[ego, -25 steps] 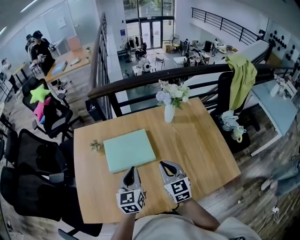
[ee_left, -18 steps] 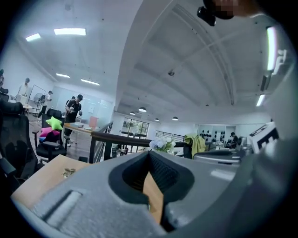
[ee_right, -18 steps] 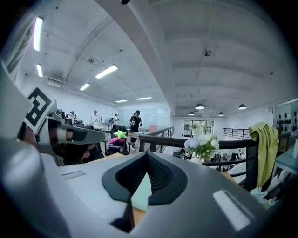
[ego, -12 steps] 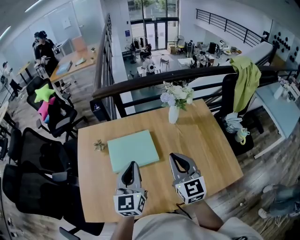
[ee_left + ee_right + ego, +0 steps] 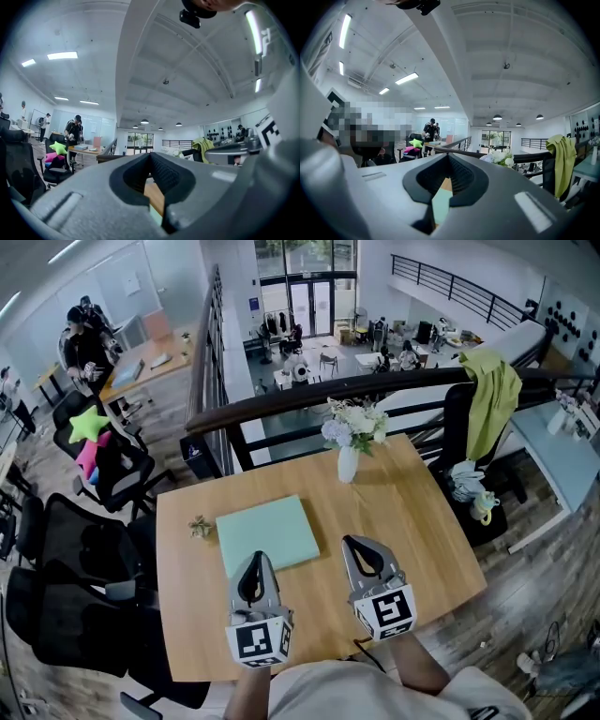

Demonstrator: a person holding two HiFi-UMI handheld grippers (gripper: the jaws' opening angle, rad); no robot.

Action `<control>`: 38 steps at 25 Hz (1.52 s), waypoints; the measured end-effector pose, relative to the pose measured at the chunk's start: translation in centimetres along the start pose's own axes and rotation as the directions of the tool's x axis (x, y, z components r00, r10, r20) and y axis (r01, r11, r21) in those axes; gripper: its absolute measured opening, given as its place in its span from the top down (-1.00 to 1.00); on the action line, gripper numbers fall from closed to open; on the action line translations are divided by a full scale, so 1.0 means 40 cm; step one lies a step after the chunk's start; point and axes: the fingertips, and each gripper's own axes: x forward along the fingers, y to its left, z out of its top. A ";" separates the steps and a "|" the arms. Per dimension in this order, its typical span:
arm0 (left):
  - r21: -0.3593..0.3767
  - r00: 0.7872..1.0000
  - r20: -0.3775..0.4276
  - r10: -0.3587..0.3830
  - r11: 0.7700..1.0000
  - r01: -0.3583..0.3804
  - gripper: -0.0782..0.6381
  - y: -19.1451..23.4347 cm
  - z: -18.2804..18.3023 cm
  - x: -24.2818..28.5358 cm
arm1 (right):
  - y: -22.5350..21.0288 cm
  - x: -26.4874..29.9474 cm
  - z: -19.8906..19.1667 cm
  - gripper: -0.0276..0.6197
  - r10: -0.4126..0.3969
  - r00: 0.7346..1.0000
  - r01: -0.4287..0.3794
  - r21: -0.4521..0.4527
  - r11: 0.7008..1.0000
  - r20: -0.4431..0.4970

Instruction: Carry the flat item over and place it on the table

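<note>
Head view: a mint-green flat item (image 5: 267,532) lies flat on the wooden tabletop (image 5: 412,521), left of centre, with a small dried sprig (image 5: 199,527) just beside its left edge. A white vase (image 5: 348,465) of pale flowers (image 5: 354,422) stands near the far edge, well apart from the item. The left gripper (image 5: 254,559) hangs at the near side, its tip showing over the item's near edge; the right gripper (image 5: 358,547) is beside it, over bare wood to the item's right. Both gripper views show the jaws pressed together with nothing between them. Black office chairs (image 5: 75,549) crowd the left side, and a green cloth (image 5: 492,395) drapes over the dark railing (image 5: 309,392) beyond.
</note>
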 end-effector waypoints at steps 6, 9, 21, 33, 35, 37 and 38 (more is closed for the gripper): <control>-0.017 1.000 -0.001 -0.008 1.000 0.008 0.77 0.010 -0.007 -0.013 | 0.007 -0.003 0.004 0.88 0.004 1.000 -0.004 -0.009 1.000 0.005; -0.018 1.000 -0.002 -0.006 1.000 0.006 0.77 0.015 -0.007 -0.017 | 0.013 -0.006 0.002 0.88 0.006 1.000 -0.006 -0.010 1.000 0.001; -0.037 0.999 -0.006 -0.031 0.999 0.031 0.77 0.014 -0.017 -0.030 | 0.035 -0.010 0.005 0.88 0.010 1.000 -0.009 -0.022 1.000 0.004; -0.058 0.999 -0.013 -0.038 0.998 0.037 0.77 0.018 -0.025 -0.037 | 0.050 -0.014 0.002 0.88 0.014 1.000 -0.015 -0.033 0.999 -0.009; -0.063 0.999 -0.012 -0.043 0.997 0.042 0.77 0.014 -0.027 -0.035 | 0.047 -0.014 0.000 0.88 0.012 1.000 -0.012 -0.029 0.999 -0.010; -0.062 0.999 -0.015 -0.046 0.997 0.045 0.77 0.013 -0.031 -0.035 | 0.048 -0.014 0.000 0.88 0.014 1.000 -0.014 -0.030 0.999 -0.008; -0.060 0.999 -0.018 -0.046 0.997 0.045 0.77 0.014 -0.032 -0.035 | 0.048 -0.014 0.000 0.88 0.015 1.000 -0.015 -0.031 0.999 -0.007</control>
